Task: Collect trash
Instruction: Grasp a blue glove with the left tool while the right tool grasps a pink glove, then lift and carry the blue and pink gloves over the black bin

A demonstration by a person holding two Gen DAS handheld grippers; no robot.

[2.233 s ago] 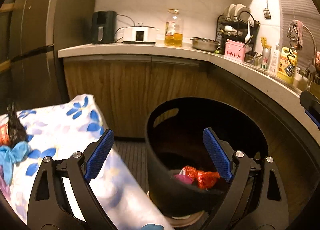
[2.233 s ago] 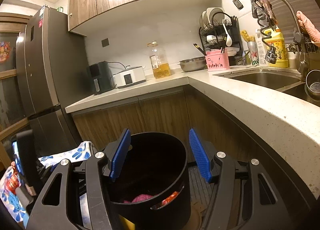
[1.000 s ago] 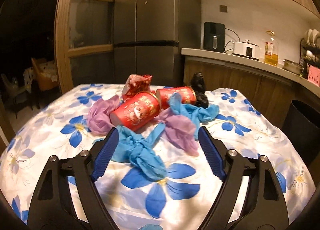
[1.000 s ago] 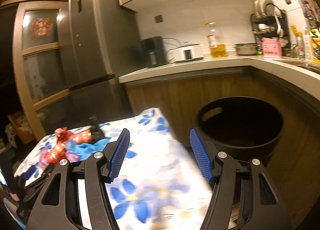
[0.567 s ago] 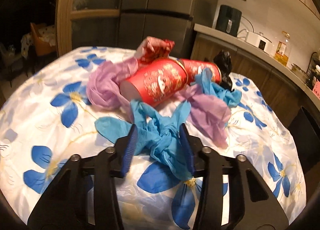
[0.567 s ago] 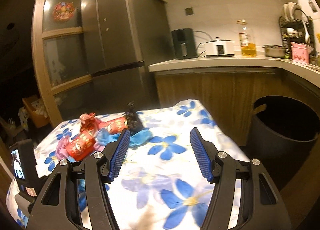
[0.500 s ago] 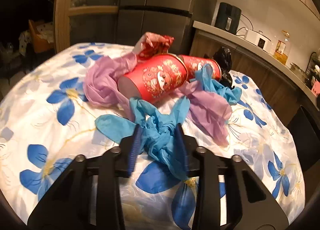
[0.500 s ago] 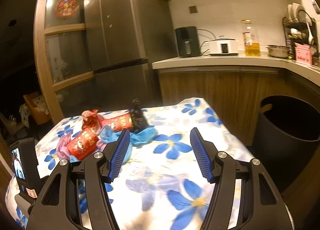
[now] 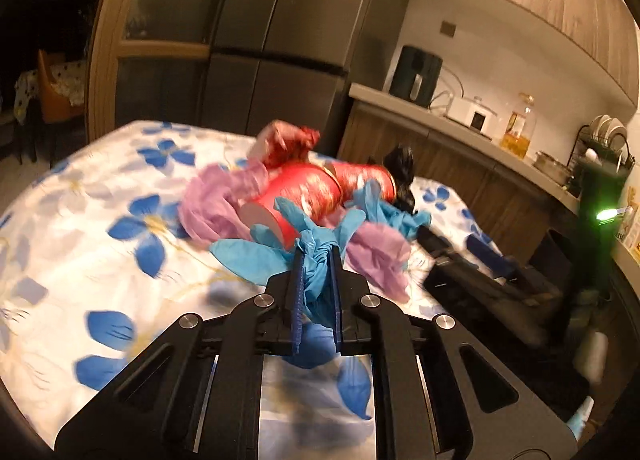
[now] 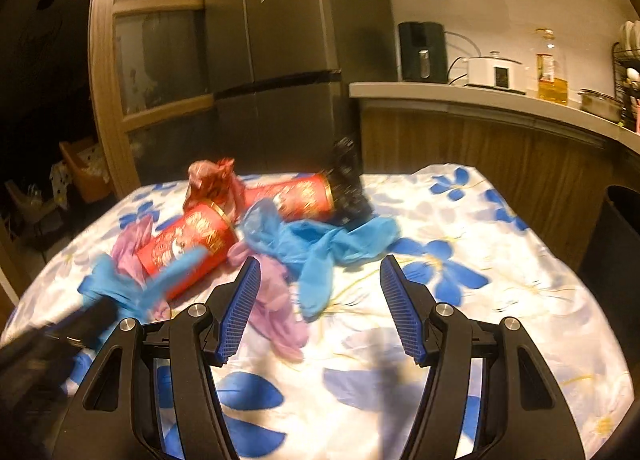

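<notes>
On the flowered tablecloth (image 10: 500, 300) lies a heap of trash: two red paper cups (image 10: 188, 244) (image 10: 304, 196), a red wrapper (image 10: 212, 180), a black bag (image 10: 348, 180), purple gloves (image 10: 276, 308) and blue gloves (image 10: 320, 244). My left gripper (image 9: 316, 256) has its jaws closing, and the pads pinch a crumpled blue glove (image 9: 256, 256) at the near edge of the heap. It shows blurred at the lower left of the right wrist view, the left gripper (image 10: 100, 308). My right gripper (image 10: 320, 264) is open just above the cloth, with nothing between its fingers, a purple and a blue glove right ahead.
A black trash bin (image 10: 616, 240) stands on the floor off the table's right side. Behind the table are a dark fridge (image 10: 280, 60) and a wooden counter (image 10: 480, 100) with appliances and an oil bottle. Bare cloth lies to the right of the heap.
My left gripper moved in on the blue glove and its jaws came together on it. My right gripper swung from the bin side toward the heap and dropped closer to the cloth.
</notes>
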